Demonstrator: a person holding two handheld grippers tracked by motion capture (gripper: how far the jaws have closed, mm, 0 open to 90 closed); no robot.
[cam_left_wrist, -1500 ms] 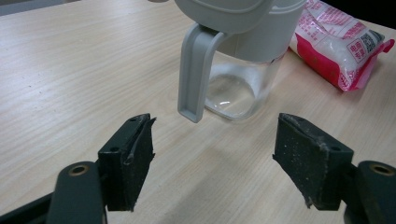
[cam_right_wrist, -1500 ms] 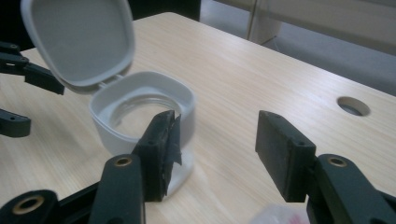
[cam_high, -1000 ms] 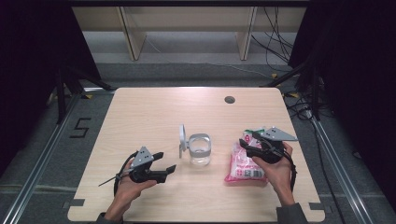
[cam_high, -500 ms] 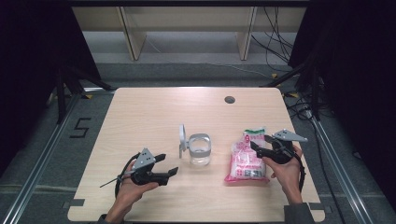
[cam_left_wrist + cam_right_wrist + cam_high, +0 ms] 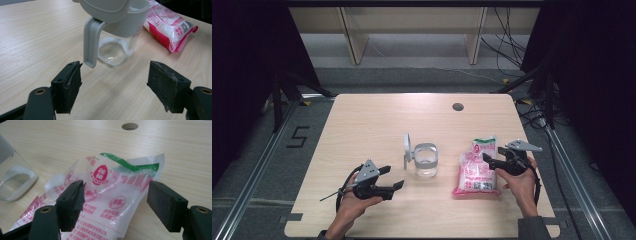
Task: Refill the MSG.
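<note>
A: Since a second ago the right gripper (image 5: pixel 493 161) has dropped from above the pink-and-white bag (image 5: pixel 476 167) to its right edge, and the left gripper (image 5: pixel 393 178) has slid a little nearer the person.

B: Are either of them holding anything?

A: No. Both have their jaws spread wide and empty. In the right gripper view the bag's crumpled, green-banded top (image 5: pixel 130 165) lies just beyond the two pads.

B: So the step looks like a grab at the bag's top?

A: I'd judge so. Best to close on the loose film above the contents, not the packed white grain, so the grip doesn't slip.

B: And the left?

A: It faces the clear jar (image 5: pixel 117 42), whose grey lid (image 5: pixel 105 8) is flipped up on its handle (image 5: pixel 91 42). It sits mid-table, just left of the bag.

B: Room to move?

A: Plenty of bare table (image 5: pixel 372 125) beyond and to the left. The bag lies nearer the right edge, so lift inward.
</note>
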